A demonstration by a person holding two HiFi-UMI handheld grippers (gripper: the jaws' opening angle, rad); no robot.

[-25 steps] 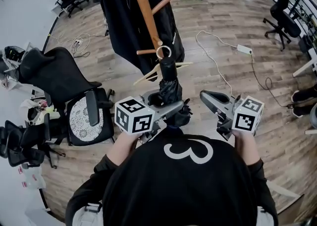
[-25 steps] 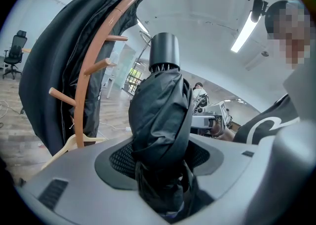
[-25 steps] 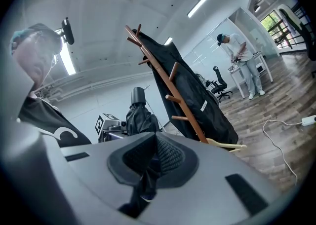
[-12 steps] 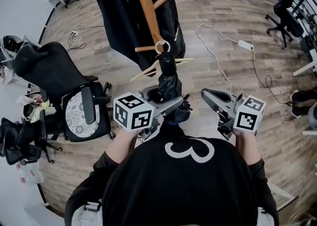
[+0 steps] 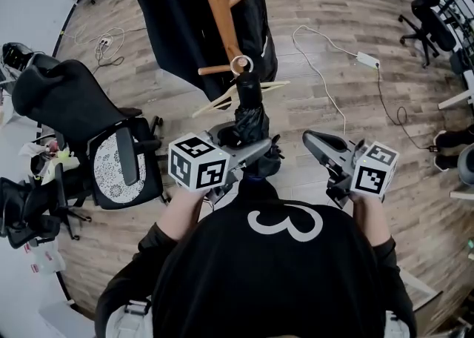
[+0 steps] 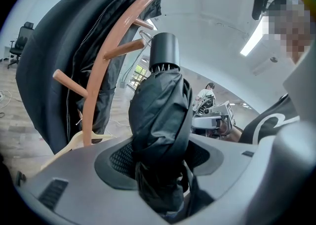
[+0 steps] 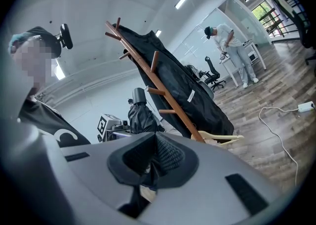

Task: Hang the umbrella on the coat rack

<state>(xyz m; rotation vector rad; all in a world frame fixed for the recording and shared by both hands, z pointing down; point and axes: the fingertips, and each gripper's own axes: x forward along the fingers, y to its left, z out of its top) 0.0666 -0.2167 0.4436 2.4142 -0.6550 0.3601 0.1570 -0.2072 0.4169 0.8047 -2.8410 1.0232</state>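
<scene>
The folded black umbrella (image 5: 250, 118) stands upright in my left gripper (image 5: 255, 153), whose jaws are shut on its bunched fabric (image 6: 160, 115). Its black handle cap (image 6: 164, 51) points up toward the wooden coat rack (image 5: 218, 10). A white ring (image 5: 241, 64) at the umbrella's top lies at the tip of a short peg (image 5: 215, 70); whether it is hooked over the peg I cannot tell. A black coat (image 5: 178, 25) hangs on the rack. My right gripper (image 5: 311, 138) hovers to the right of the umbrella, apart from it, shut with nothing in it (image 7: 154, 157).
A pale wooden hanger (image 5: 222, 99) lies at the rack's foot. A black office chair (image 5: 81, 114) stands at the left. A white cable with a power adapter (image 5: 366, 57) trails over the wooden floor at the right. A person (image 7: 232, 51) stands far behind the rack.
Both grippers have sunk slightly, the left one still holding the umbrella. The ring has stayed by the peg's tip.
</scene>
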